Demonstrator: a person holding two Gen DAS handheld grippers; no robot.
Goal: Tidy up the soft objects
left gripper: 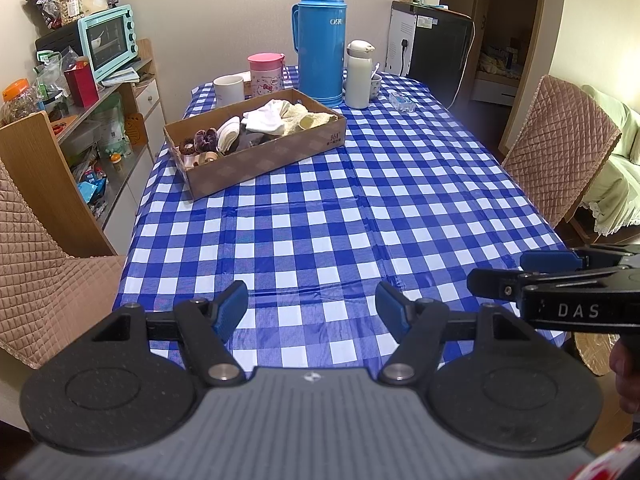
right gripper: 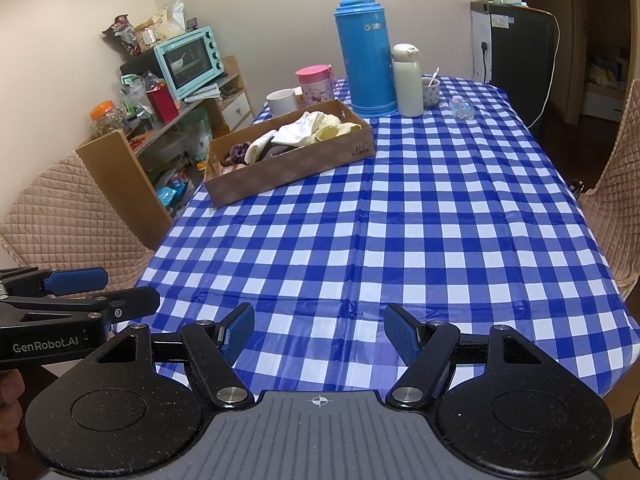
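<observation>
Both claws hover low over the near edge of the table, side by side and released. The left gripper [left gripper: 312, 312] has its blue-padded fingers spread wide with nothing but checked cloth between them, and the right gripper [right gripper: 319, 334] is just the same: parted, empty, touching nothing. Each one shows at the edge of the other's view, so they sit close together.

Beneath and ahead of them stretches the blue-and-white checked plastic tablecloth [left gripper: 360, 208], bare across the whole near half. The soft things are well away, toward the far left of the table, inside a shallow brown cardboard box [left gripper: 264, 156]. It holds a white folded cloth [left gripper: 266, 119], a cream fluffy piece [left gripper: 302, 118], a dark plum scrunchie [left gripper: 205, 140] and some smaller items at the near left end that I cannot make out. From how everything lies gathered in the box, the task looks either finished or not yet begun (I cannot tell which).

Just behind the box stand a tall blue plastic thermos [left gripper: 320, 40], a white insulated bottle [left gripper: 359, 74], a pink lidded cup [left gripper: 266, 74] and a white mug [left gripper: 229, 89].

The risk lies in the long reach. A gripper going in over the box could overshoot and knock the tall thermos or the bottle. The light box may slide on the slick cloth if a finger catches its wall, and tangled fabrics may lift together.
</observation>
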